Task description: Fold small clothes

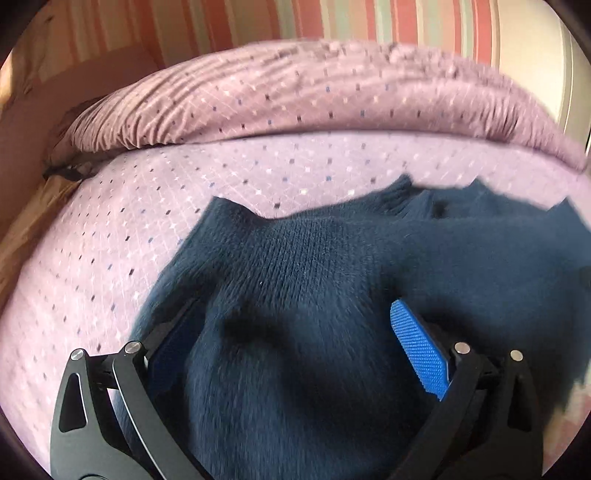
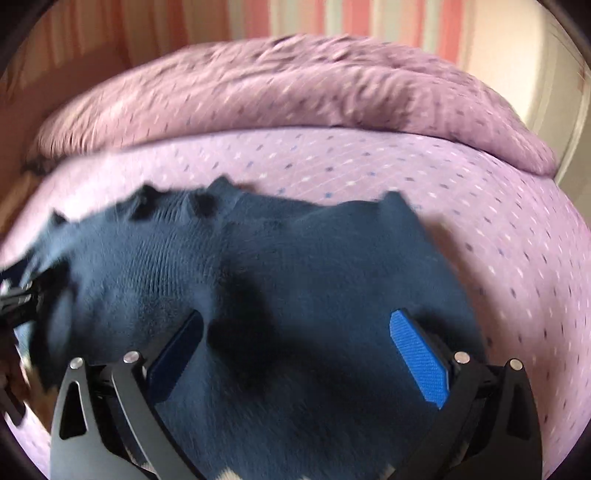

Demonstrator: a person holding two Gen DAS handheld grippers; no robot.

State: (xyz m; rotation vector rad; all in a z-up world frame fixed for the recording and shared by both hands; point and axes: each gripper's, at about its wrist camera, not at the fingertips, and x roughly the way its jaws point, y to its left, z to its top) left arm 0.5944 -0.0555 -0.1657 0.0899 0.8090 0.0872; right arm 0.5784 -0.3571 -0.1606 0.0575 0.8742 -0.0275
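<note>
A dark navy knitted garment (image 1: 332, 266) lies on the lilac bed sheet (image 1: 110, 236), seen also in the right wrist view (image 2: 258, 258). My left gripper (image 1: 295, 332) is open, its blue-padded fingers (image 1: 417, 347) wide apart, with the knit bunched between and over them. My right gripper (image 2: 295, 332) is open too, its fingers (image 2: 421, 358) spread over the garment's right part. The left gripper's black frame (image 2: 18, 299) shows at the left edge of the right wrist view, under the fabric. Both views are blurred.
A rumpled mauve duvet (image 1: 295, 96) with small diamond dots lies across the back of the bed. Behind it is a striped pink wall (image 1: 332, 22). Brown bedding (image 1: 22, 206) lies at the left.
</note>
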